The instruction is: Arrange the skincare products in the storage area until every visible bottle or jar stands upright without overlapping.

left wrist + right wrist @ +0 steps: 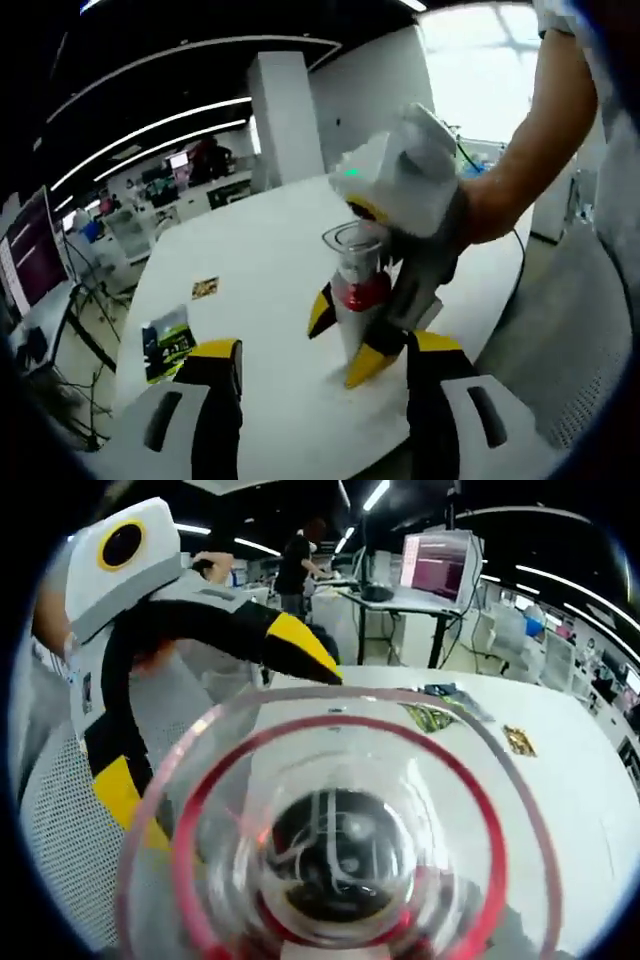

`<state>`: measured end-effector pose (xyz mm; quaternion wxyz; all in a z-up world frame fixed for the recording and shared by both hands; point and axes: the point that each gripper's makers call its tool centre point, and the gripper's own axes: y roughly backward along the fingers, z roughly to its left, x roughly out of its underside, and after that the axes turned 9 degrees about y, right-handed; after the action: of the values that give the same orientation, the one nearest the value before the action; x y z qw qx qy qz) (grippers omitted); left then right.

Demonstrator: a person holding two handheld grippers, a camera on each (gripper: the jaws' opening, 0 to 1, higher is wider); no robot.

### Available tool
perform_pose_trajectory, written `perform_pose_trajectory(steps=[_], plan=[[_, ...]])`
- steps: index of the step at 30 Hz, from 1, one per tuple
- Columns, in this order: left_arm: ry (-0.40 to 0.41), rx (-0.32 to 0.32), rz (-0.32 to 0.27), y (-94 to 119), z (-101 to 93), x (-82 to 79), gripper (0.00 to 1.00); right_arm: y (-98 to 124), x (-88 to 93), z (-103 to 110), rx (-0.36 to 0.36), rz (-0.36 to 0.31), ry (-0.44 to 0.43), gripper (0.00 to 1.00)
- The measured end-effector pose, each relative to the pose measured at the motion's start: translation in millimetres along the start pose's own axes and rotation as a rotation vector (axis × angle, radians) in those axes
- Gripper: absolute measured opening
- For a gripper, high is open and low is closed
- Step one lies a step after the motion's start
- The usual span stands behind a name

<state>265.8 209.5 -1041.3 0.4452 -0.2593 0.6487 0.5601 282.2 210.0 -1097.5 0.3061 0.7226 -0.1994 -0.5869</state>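
Left gripper view shows the right gripper (365, 345) pinching a clear bottle (352, 285) with a red band, standing on the white table (260, 270). The left gripper (320, 400) is spread apart, holding nothing. Sorting looks barely started.

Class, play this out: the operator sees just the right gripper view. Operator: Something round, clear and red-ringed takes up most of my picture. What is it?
Observer: A slim bottle, seen side-on in the left gripper view: clear cap on top, red band below.
Operator: Is it upright?
Observer: Roughly upright, with its base down at the white table.
Operator: Where does my gripper hold it?
Observer: The right gripper clamps its lower part, one yellow tip on each side.
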Motion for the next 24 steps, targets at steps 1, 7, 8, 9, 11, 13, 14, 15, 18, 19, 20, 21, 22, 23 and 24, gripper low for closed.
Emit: perform_pose_trajectory(steps=[1, 7, 8, 9, 11, 13, 14, 15, 18, 19, 20, 21, 22, 23, 24], plan=[[-0.010, -0.004, 0.018, -2.0, 0.4, 3.8, 0.61, 0.1, 0.3, -0.2, 0.003, 0.002, 0.000, 0.34], [-0.048, 0.069, 0.061, -3.0, -16.1, 13.7, 0.52, 0.5, 9.9, 0.1, 0.037, 0.036, -0.007, 0.35], [-0.059, 0.072, 0.075, -2.7, -17.0, 16.2, 0.51, 2.1, 8.6, -0.8, 0.047, 0.030, -0.015, 0.35], [-0.056, 0.076, 0.078, -2.6, -17.7, 16.9, 0.52, 3.9, 10.5, -1.4, 0.062, 0.036, -0.014, 0.35], [-0.055, 0.082, 0.076, -2.5, -18.7, 16.7, 0.52, 5.2, 11.3, -2.0, 0.091, 0.035, 0.005, 0.35], [-0.047, 0.093, 0.067, -1.6, -20.8, 15.4, 0.50, 5.4, 12.3, -3.7, 0.101, 0.038, -0.026, 0.35], [-0.034, 0.104, 0.074, -1.4, -23.2, 16.8, 0.47, 5.1, 13.1, -3.0, 0.097, 0.048, -0.046, 0.37], [-0.034, 0.118, 0.087, -1.8, -25.8, 18.9, 0.45, 5.3, 14.3, -2.2, 0.098, 0.061, -0.068, 0.41], [-0.043, 0.142, 0.107, -3.3, -31.9, 22.9, 0.44, 8.5, 21.9, -0.9, 0.116, 0.115, -0.074, 0.46], [-0.050, 0.145, 0.111, -2.9, -32.6, 24.0, 0.44, 9.7, 22.5, 0.1, 0.119, 0.116, -0.085, 0.46], [-0.052, 0.146, 0.111, -2.7, -32.7, 24.1, 0.44, 11.7, 22.8, 1.3, 0.126, 0.113, -0.104, 0.47], [-0.050, 0.148, 0.111, -2.7, -32.8, 24.1, 0.44, 15.2, 24.4, 3.0, 0.138, 0.118, -0.126, 0.48], [-0.048, 0.150, 0.112, -2.6, -33.1, 24.3, 0.44, 18.0, 26.0, 4.2, 0.146, 0.123, -0.139, 0.49], [-0.048, 0.150, 0.112, -2.4, -33.1, 24.1, 0.44, 21.2, 26.6, 5.3, 0.155, 0.123, -0.138, 0.49], [-0.051, 0.149, 0.100, -1.9, -33.3, 22.3, 0.44, 25.5, 27.6, 5.7, 0.171, 0.122, -0.146, 0.49]])
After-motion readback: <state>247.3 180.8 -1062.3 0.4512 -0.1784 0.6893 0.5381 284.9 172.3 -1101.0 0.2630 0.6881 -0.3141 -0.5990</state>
